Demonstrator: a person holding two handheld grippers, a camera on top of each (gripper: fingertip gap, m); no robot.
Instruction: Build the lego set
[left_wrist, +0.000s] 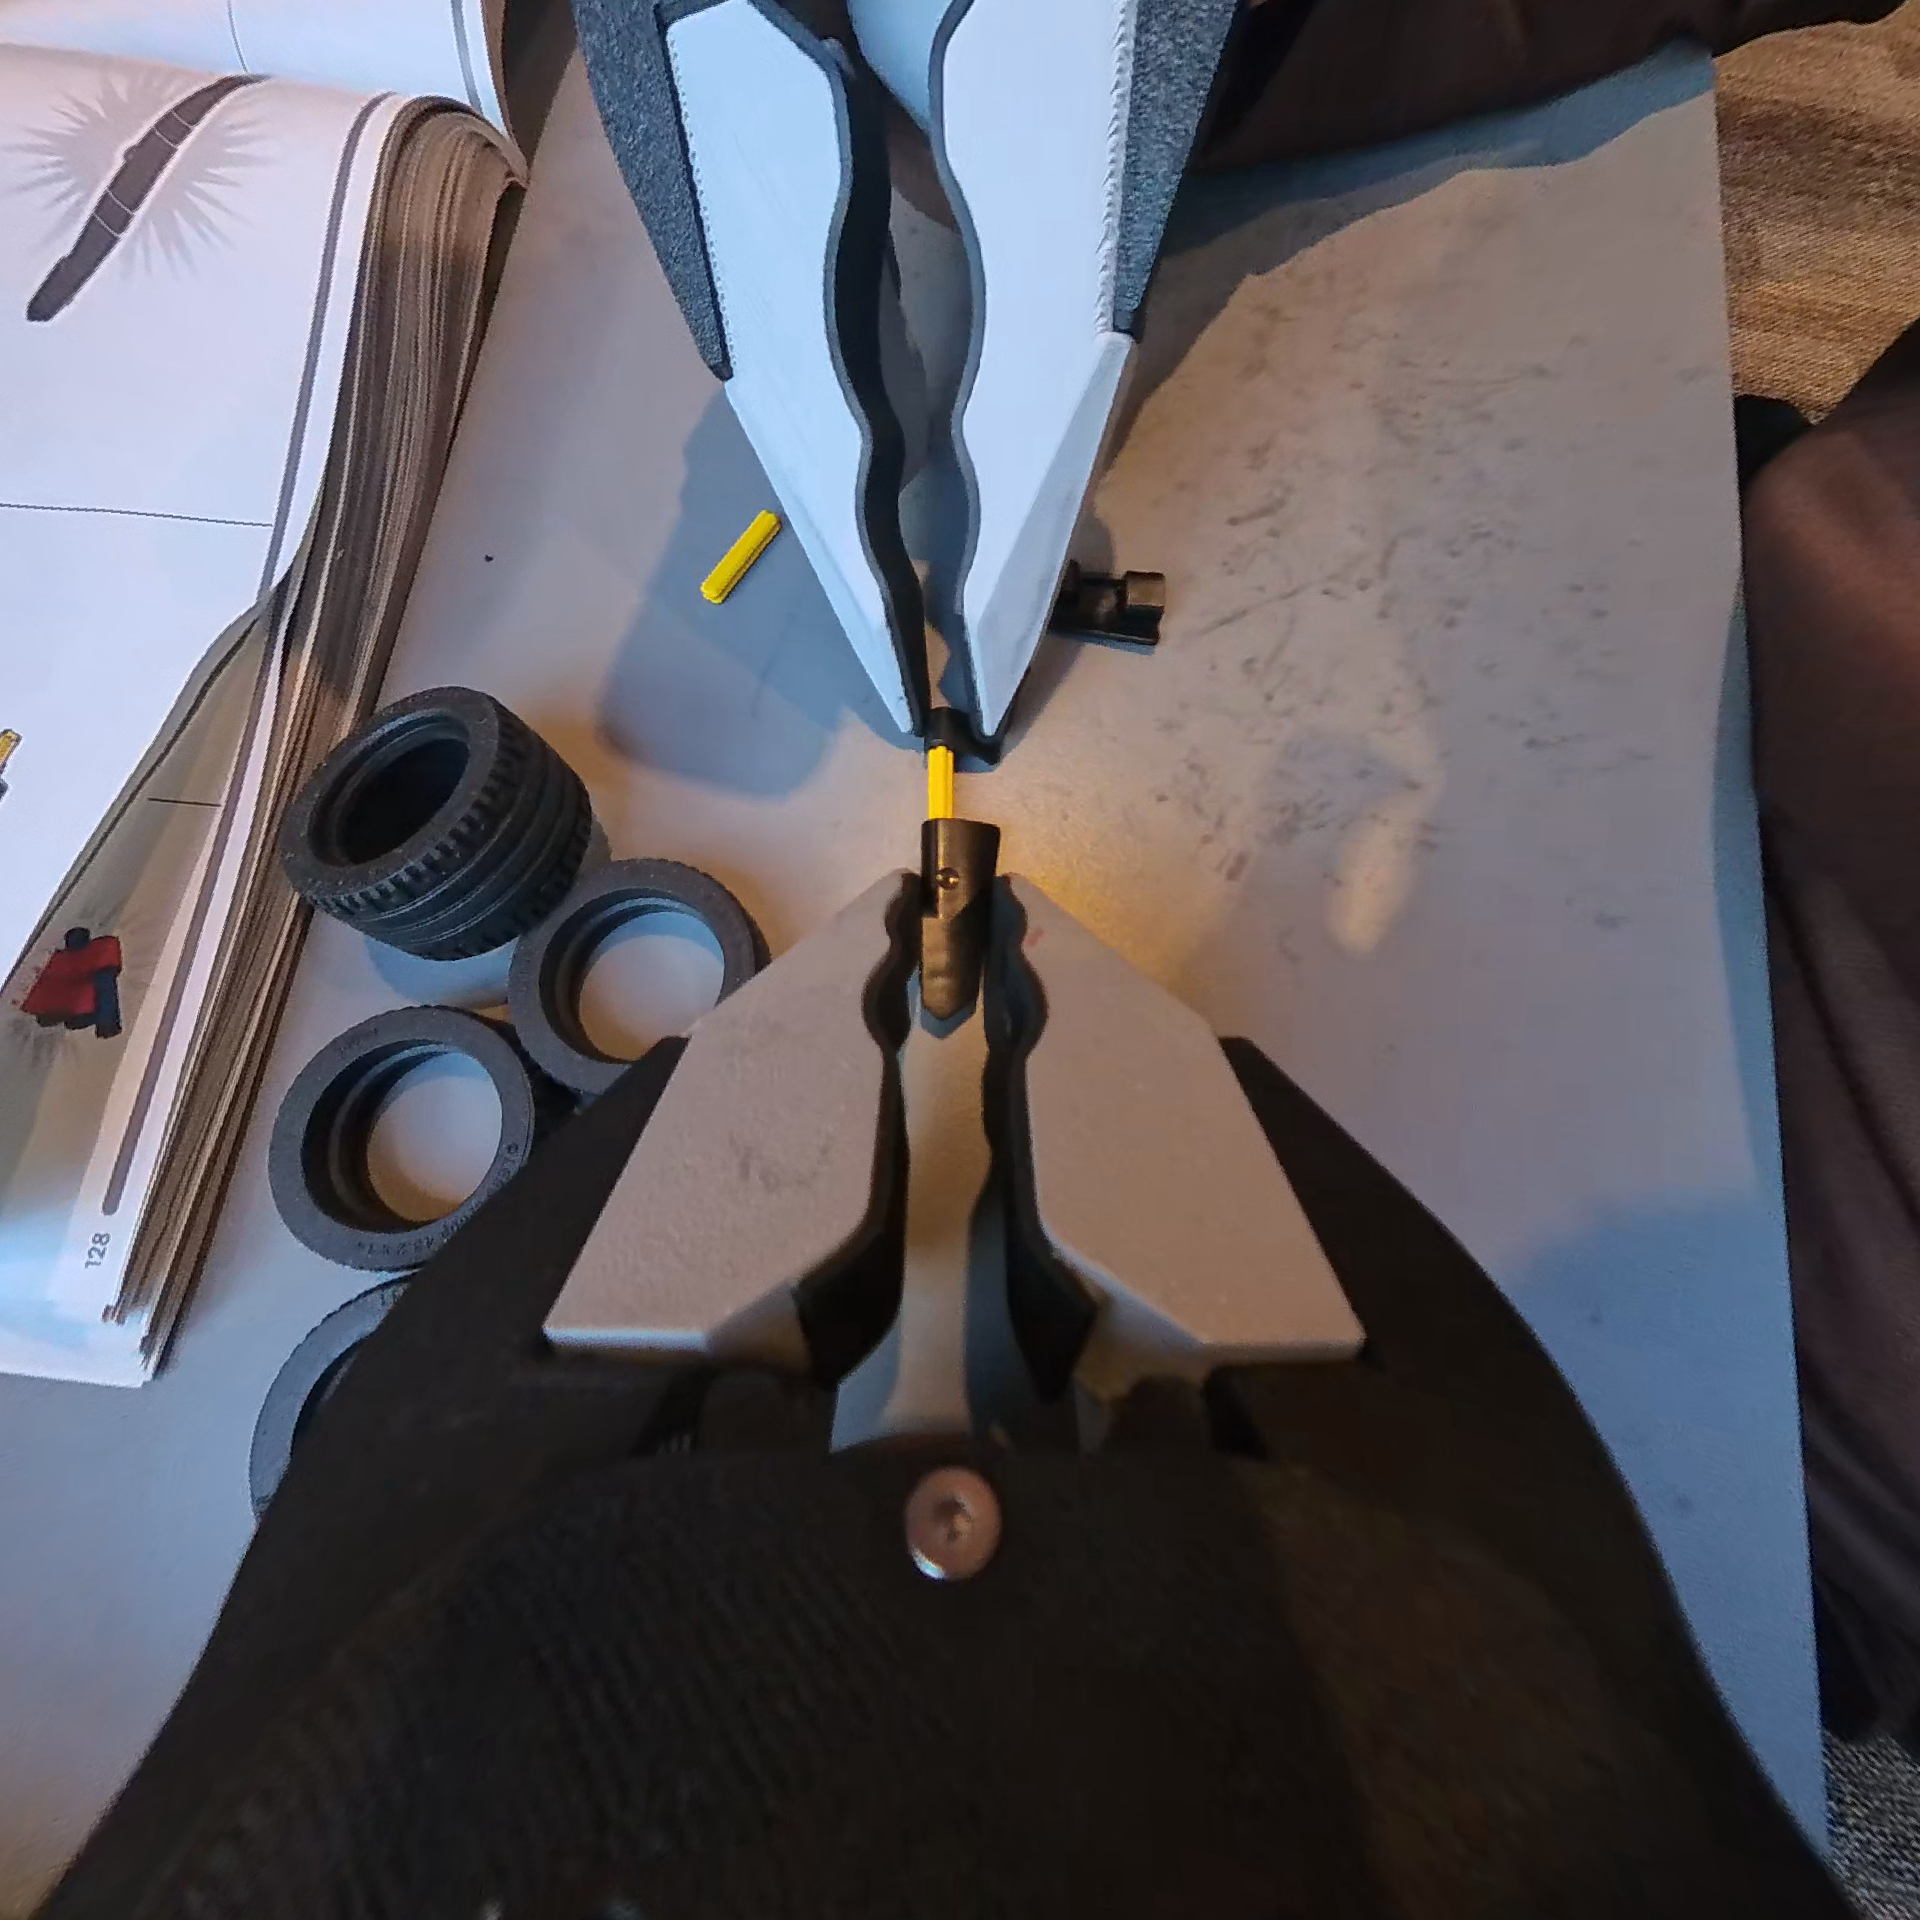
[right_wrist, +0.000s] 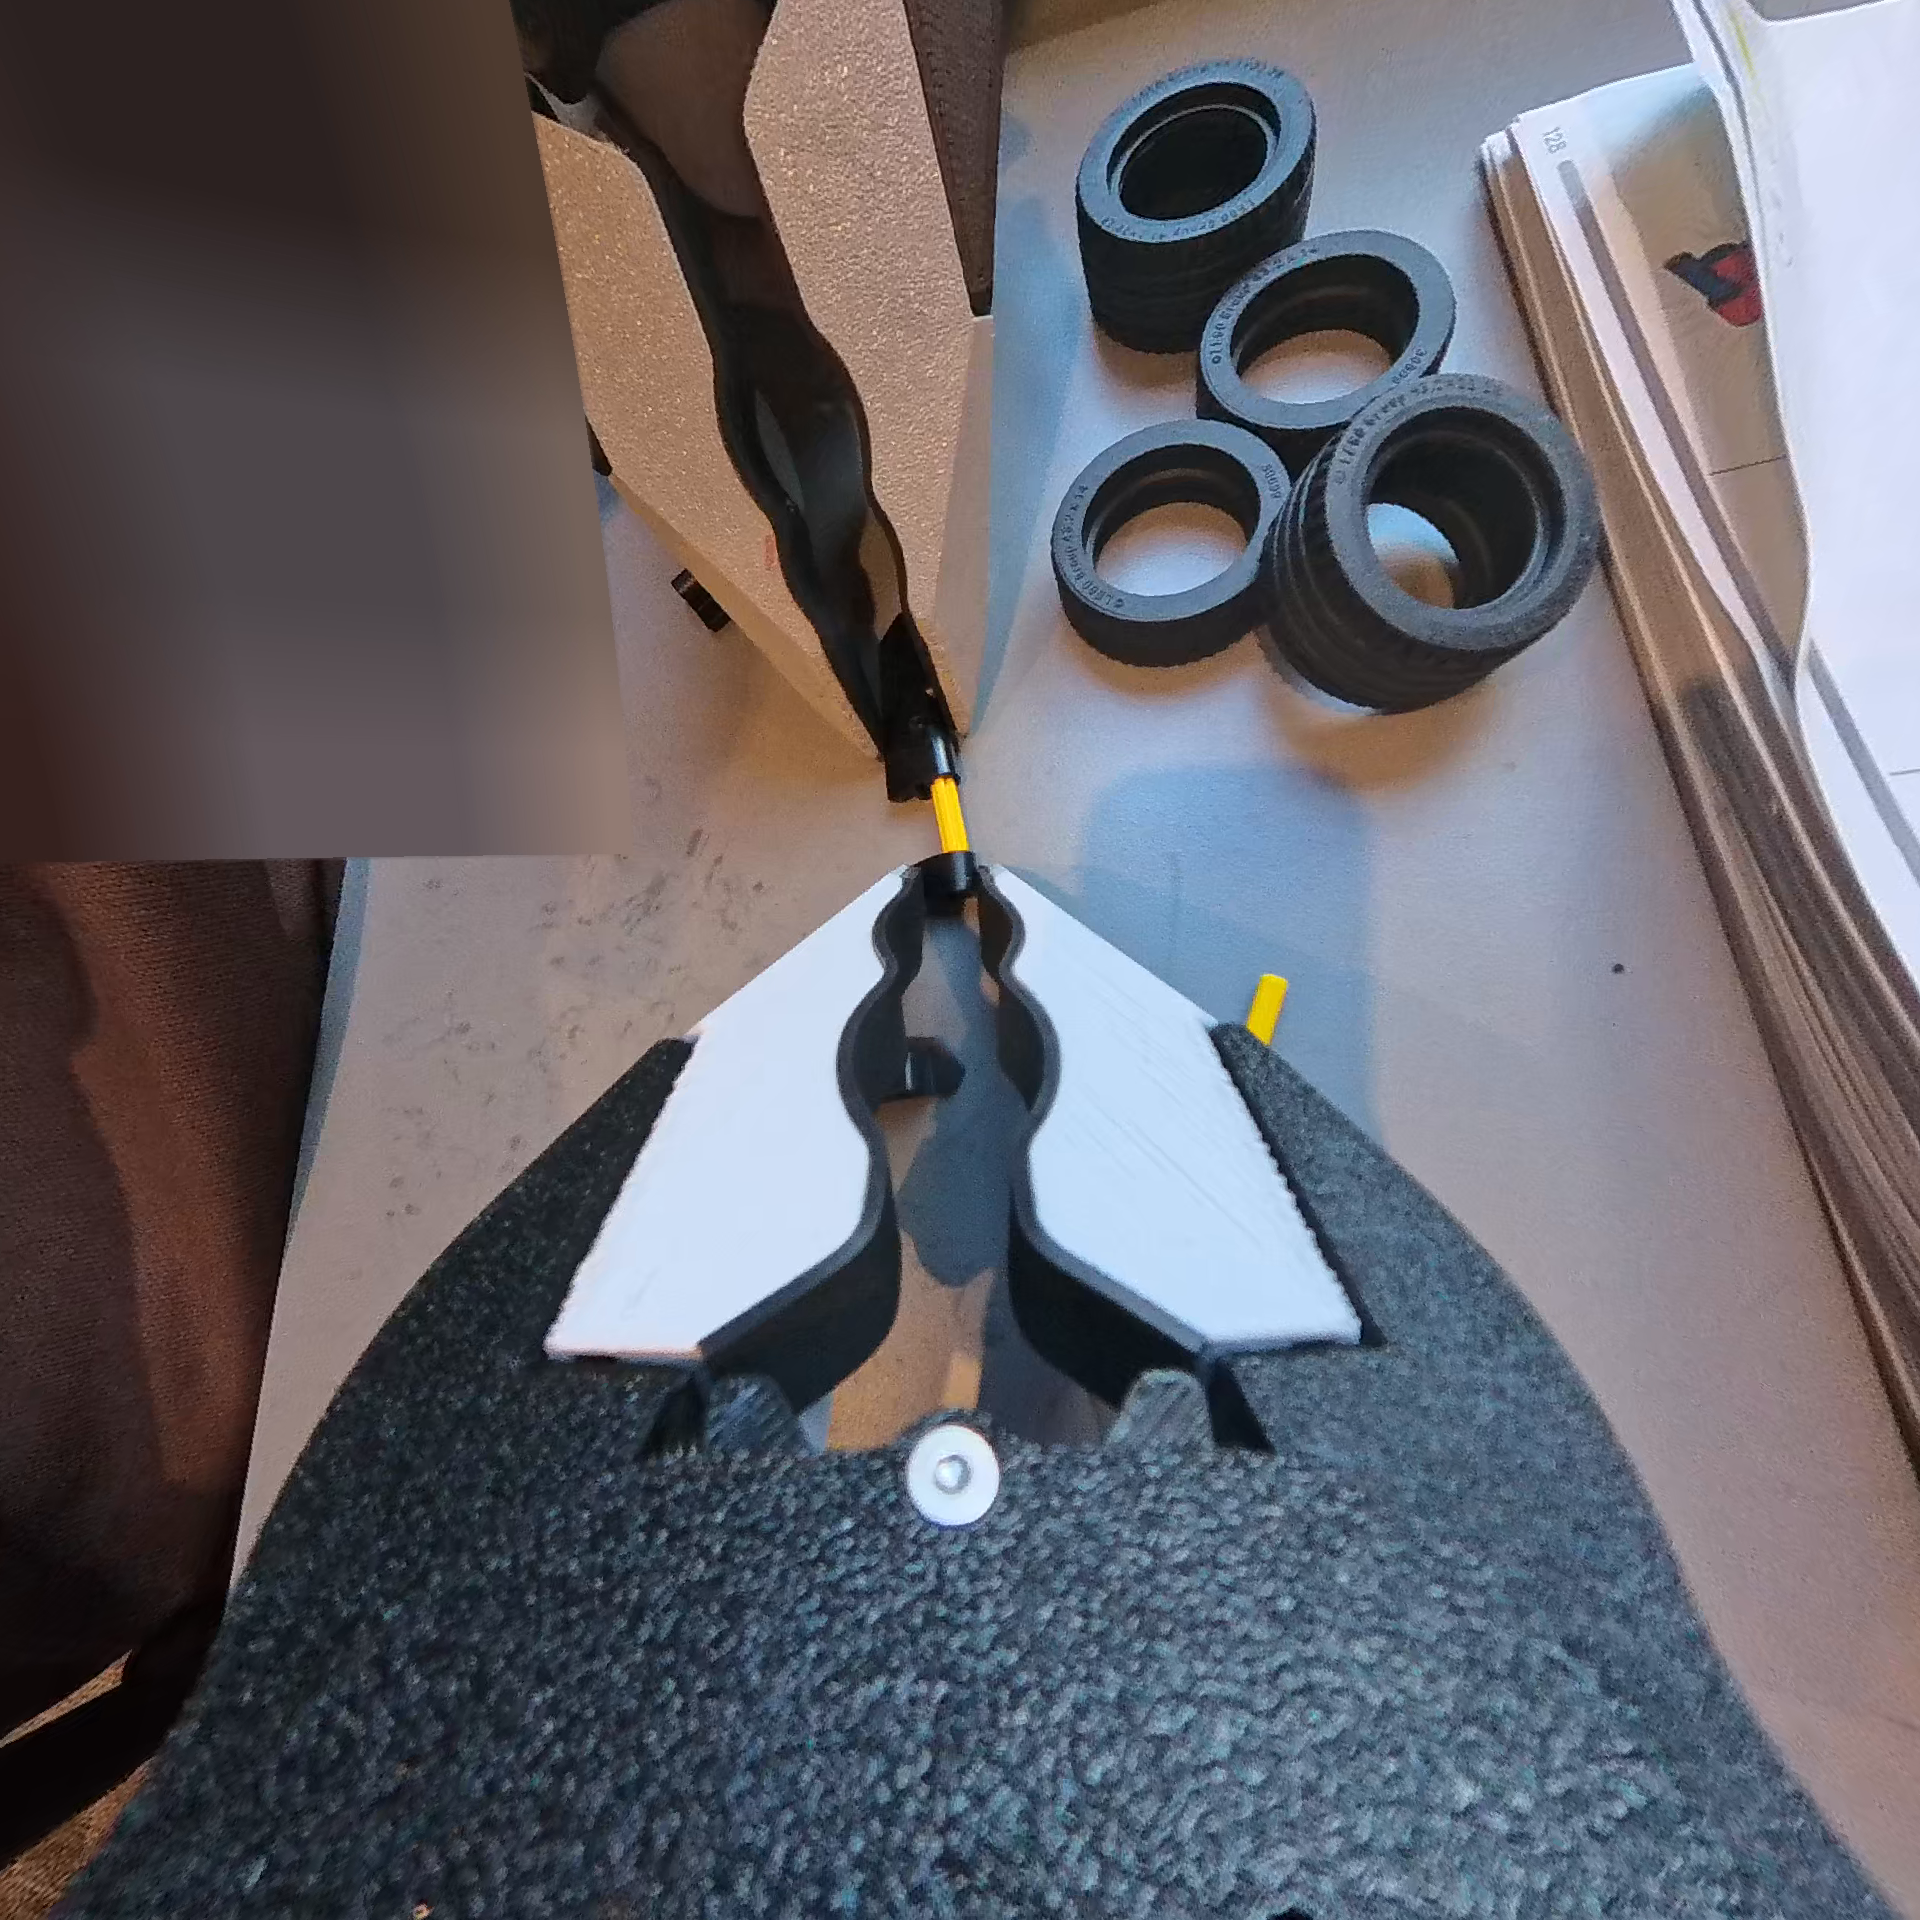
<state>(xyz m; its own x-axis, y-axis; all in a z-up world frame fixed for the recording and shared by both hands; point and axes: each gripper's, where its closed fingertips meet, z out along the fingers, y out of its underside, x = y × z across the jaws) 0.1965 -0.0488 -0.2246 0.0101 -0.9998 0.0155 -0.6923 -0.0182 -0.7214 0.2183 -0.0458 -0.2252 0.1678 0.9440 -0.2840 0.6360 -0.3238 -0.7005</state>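
In the left wrist view my left gripper (left_wrist: 951, 894), with grey fingers, is shut on a black connector (left_wrist: 954, 935). A yellow axle (left_wrist: 940, 781) sticks out of the connector's far end. The axle's other end sits in a small black bush (left_wrist: 948, 725), which my white-fingered right gripper (left_wrist: 954, 717) pinches from the opposite side. The right wrist view shows the same: my right gripper (right_wrist: 948, 883) is shut on the bush (right_wrist: 951, 871), with the axle (right_wrist: 948, 816) running to the connector (right_wrist: 909, 743) in the left gripper (right_wrist: 920, 732). The assembly is held just above the grey table (left_wrist: 1455, 623).
A loose yellow axle (left_wrist: 740, 556) and a black part (left_wrist: 1112, 603) lie on the table beside the right gripper. Several black tyres (left_wrist: 436, 821) (right_wrist: 1320, 416) sit next to an open instruction booklet (left_wrist: 208, 623) (right_wrist: 1714, 520). The table edge (left_wrist: 1756, 935) borders brown fabric. My left and right fingertips are right by each other.
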